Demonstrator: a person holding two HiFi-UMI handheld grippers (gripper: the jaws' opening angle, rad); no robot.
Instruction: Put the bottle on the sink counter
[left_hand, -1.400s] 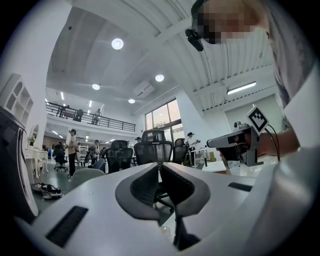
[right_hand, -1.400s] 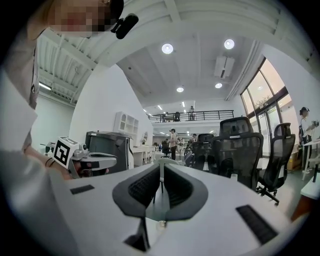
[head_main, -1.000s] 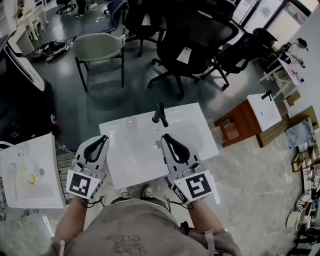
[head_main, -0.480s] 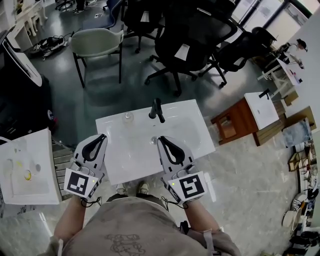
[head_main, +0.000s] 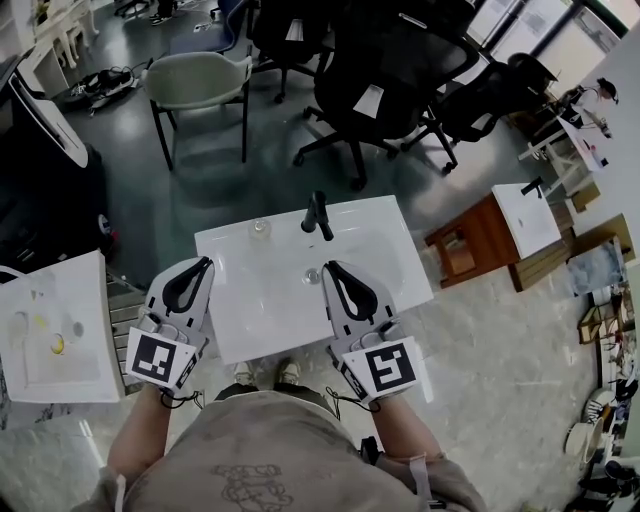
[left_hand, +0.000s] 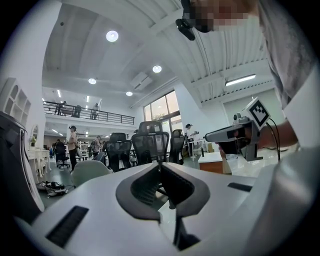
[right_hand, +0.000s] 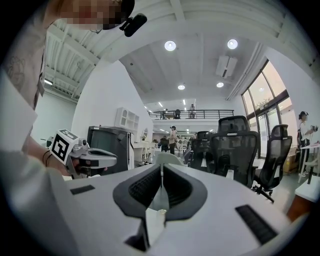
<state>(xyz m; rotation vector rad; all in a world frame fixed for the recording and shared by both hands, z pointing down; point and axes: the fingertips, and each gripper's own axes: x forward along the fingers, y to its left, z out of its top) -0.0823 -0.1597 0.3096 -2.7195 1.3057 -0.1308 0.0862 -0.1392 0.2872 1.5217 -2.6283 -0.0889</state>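
A small clear bottle (head_main: 259, 229) stands upright on the white sink counter (head_main: 385, 245), at its far left beside the black faucet (head_main: 318, 215). The drain (head_main: 311, 276) lies in the basin's middle. My left gripper (head_main: 207, 262) hovers over the counter's near left corner, shut and empty. My right gripper (head_main: 326, 268) hovers just right of the drain, also shut with nothing in it. In the left gripper view the jaws (left_hand: 160, 165) meet at their tips, and the same shows in the right gripper view (right_hand: 161, 166). Neither gripper touches the bottle.
Another white sink top (head_main: 60, 330) lies at the left. A wooden stand with a small basin (head_main: 500, 235) sits to the right. Black office chairs (head_main: 385, 85) and a pale green chair (head_main: 195, 85) stand beyond the sink. A dark cabinet (head_main: 40, 180) is at the far left.
The head view has swayed slightly. Both grippers stay shut near the sink's front edge, and the bottle stands where it was.
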